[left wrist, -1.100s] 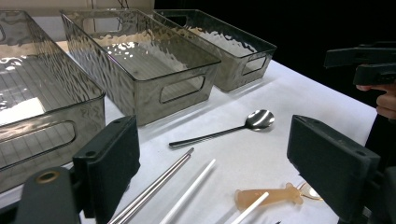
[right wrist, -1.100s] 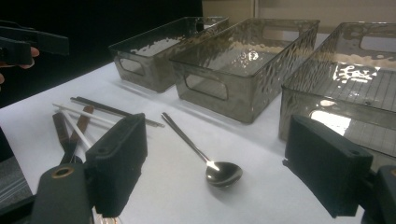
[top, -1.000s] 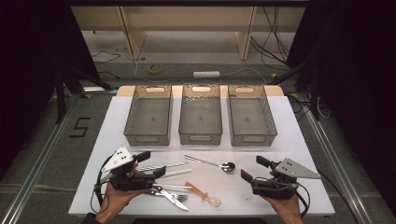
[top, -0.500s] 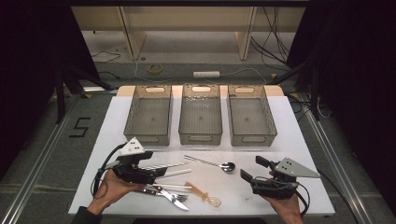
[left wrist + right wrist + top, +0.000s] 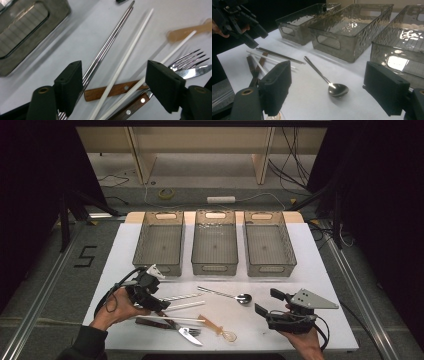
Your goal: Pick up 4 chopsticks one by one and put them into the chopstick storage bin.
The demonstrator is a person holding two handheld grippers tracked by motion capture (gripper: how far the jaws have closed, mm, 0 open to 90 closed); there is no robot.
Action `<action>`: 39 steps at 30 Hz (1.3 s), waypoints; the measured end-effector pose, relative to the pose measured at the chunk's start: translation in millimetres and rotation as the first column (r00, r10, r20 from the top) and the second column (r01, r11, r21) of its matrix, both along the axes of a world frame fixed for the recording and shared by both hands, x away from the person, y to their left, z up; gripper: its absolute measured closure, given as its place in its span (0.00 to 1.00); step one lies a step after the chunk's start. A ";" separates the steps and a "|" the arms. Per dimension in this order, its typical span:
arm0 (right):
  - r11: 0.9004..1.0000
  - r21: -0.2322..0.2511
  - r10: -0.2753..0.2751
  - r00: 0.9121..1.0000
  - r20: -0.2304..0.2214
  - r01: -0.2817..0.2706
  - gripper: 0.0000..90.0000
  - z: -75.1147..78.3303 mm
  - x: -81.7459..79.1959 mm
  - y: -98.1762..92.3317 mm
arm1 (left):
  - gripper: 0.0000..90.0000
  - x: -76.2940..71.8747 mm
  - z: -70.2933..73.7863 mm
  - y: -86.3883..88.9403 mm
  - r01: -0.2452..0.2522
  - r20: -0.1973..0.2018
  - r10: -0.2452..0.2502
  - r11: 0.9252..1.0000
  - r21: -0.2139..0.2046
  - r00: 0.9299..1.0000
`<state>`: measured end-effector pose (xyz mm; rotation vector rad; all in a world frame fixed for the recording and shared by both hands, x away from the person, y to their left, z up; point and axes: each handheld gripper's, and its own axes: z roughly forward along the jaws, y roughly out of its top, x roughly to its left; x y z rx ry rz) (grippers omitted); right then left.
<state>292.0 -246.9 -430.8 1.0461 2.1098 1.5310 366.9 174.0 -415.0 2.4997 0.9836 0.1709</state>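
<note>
The left gripper (image 5: 159,306) hangs over a pile of cutlery at the near left of the white table (image 5: 320,270), its jaws just closing yet apart, straddling two white chopsticks (image 5: 125,62) and gripping nothing. Beside them lie steel chopsticks (image 5: 110,42), a wooden-handled knife (image 5: 112,91) and a fork (image 5: 188,58). The right gripper (image 5: 274,304) rests wide open and empty near a steel spoon (image 5: 329,83), before three clear bins (image 5: 215,262).
</note>
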 end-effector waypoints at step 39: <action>1.000 -0.015 0.016 1.000 -0.017 -0.016 0.27 -1.1 1.5 3.0 | 0.83 5.7 -40.2 22.7 0.068 -0.145 -0.043 0.983 0.172 0.989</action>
